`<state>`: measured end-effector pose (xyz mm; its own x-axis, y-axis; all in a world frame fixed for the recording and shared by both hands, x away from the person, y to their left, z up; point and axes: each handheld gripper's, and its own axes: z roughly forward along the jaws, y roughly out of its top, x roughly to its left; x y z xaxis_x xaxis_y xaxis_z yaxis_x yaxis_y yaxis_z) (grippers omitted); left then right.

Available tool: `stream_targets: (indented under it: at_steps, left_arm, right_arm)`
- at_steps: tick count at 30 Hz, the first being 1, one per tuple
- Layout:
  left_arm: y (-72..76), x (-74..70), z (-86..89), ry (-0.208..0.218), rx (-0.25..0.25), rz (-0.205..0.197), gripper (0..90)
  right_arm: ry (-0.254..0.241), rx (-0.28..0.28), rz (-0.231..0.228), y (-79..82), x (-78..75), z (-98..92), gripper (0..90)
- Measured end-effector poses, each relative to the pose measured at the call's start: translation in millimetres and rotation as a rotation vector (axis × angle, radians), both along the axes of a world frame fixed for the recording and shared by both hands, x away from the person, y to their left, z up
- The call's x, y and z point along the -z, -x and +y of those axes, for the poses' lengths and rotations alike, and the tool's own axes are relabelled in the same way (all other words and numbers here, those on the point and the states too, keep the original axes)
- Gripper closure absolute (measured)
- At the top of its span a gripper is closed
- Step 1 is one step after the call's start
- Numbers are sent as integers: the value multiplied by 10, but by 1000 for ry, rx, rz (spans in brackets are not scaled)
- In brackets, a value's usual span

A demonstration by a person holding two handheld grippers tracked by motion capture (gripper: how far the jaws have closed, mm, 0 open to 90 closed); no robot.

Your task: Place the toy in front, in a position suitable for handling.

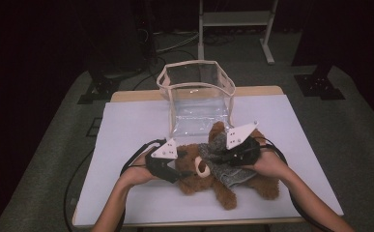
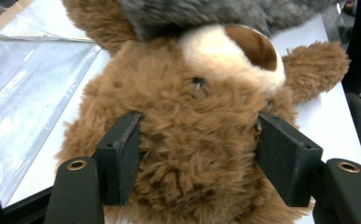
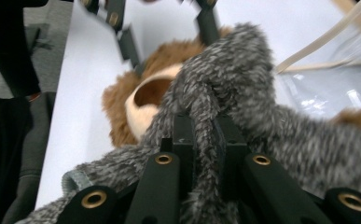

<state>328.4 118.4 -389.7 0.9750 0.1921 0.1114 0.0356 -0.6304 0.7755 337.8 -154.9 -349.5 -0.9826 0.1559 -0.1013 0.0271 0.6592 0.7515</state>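
Left gripper (image 1: 179, 170): jaws about half open, pads pressed into the teddy bear's (image 2: 192, 154) head fur on both sides, so it has hold of the head. Bear lies on its back on the counter (image 1: 126, 130), head between the left jaws, body running off toward the right jaws.

Middle: grey fuzzy garment (image 3: 243, 88) bunched over the bear's neck and chest, just past the left jaw tips, covering part of the muzzle.

Right gripper (image 3: 205, 140): jaws pinched almost fully together on a fold of the grey garment, fabric squeezed between the pads. Clear bag (image 1: 196, 96) stands open behind both grippers, well beyond the jaw tips.

Looks like the garment is being worked over or off the head. To do it well, my read:
- left keeps the head steady, grip low on the skull so the jaws aren't under the fabric path
- right pulls along the bear's axis, not upward, or the whole bear lifts
- pinch is on a thin fold; regrip nearer the hem if it starts slipping
- watch the ear, likely snag point
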Motion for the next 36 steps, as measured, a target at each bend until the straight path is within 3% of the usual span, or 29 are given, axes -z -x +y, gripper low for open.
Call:
stream_targets:
  at_steps: [3,5,9,11,16,20,24,28,31,36]
  left_arm:
    - [27,-3,-17,-12,5,-4,356]
    - [35,-12,-15,-17,2,-8,356]
    - [23,-50,39,-12,-11,-15,356]
    - [22,-38,39,-6,-7,-7,360]
    - [39,-21,-19,-23,3,-10,374]
    - [60,-19,-25,-28,9,-13,380]
    - [55,-17,-10,-29,11,-16,379]
    - [43,-49,14,-39,9,-25,369]
    - [40,-70,28,-41,-1,-29,360]
    - [47,-30,-16,-44,10,-25,371]
  right_arm:
    - [-35,9,-11,-72,-129,64,804]
    - [-26,6,-11,-130,-135,124,804]
    - [29,4,35,-156,43,141,804]
    - [19,2,61,-136,105,63,804]
    - [16,2,30,-86,28,8,805]
    - [-10,-16,8,-117,-108,168,804]
    - [17,-30,15,-174,-72,287,805]
    - [18,-16,68,-225,40,209,805]
    - [45,-3,81,-206,85,133,805]
    - [52,-7,64,-177,45,114,805]
